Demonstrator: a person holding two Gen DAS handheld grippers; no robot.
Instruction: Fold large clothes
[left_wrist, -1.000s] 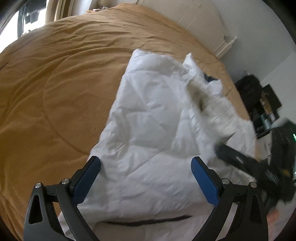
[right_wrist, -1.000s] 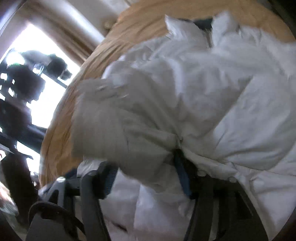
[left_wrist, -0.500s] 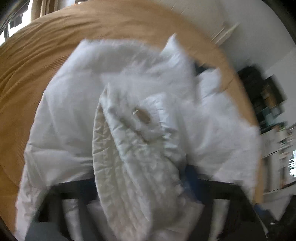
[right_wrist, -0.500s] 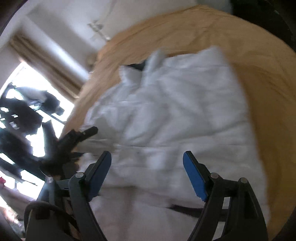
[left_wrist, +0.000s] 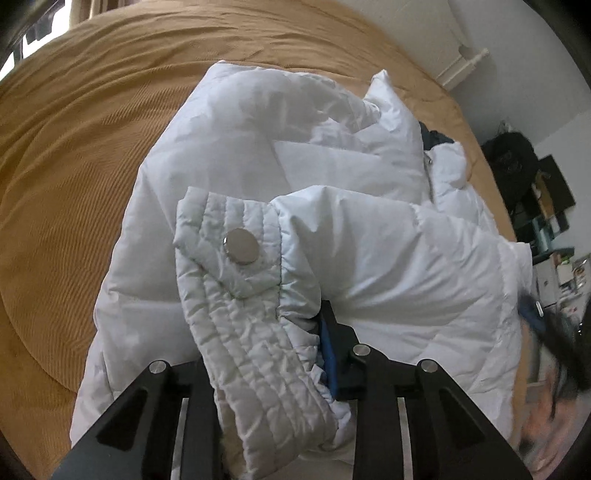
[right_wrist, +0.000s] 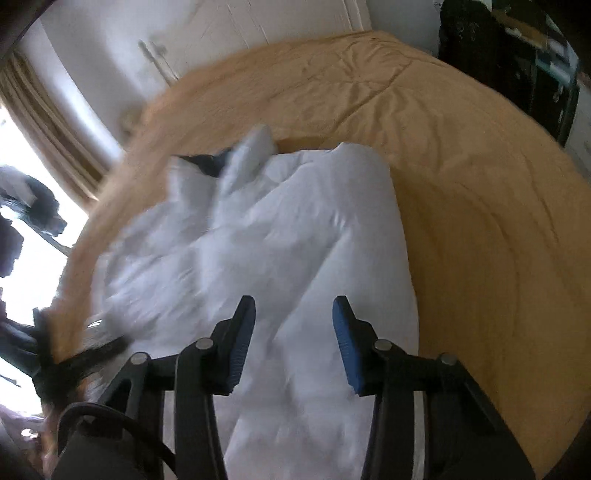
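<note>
1. Left gripper (left_wrist: 266, 354): its jaws have just been closing and now clamp the quilted sleeve cuff (left_wrist: 236, 295) of the white puffer jacket (left_wrist: 388, 266). One blue pad shows at the right side of the cuff; the other finger is hidden under the fabric.
2. One round metal snap (left_wrist: 241, 240) sits on the cuff's tab, facing the left wrist camera.
3. From the cuff, one sleeve runs back across the jacket's body, so the sleeve lies folded over the front.
4. Right gripper (right_wrist: 293, 343): its jaws have just been closing, yet the two blue pads stand apart with nothing between them; they hang above the jacket without touching it.
5. One jacket is present, lying on the tan bedspread (left_wrist: 74, 155), which covers one bed. In the right wrist view the jacket (right_wrist: 295, 236) is blurred, its collar end with a dark lining pointing to the far side of the bedspread (right_wrist: 480, 184).
6. At the right edge of the left wrist view, the right gripper (left_wrist: 532, 314) appears as a blur beside the jacket's hem.
7. One curtain (right_wrist: 48, 122) hangs by a bright window at the left of the right wrist view.
8. Dark shelving (left_wrist: 543, 192) stands beyond the bed's far corner.
</note>
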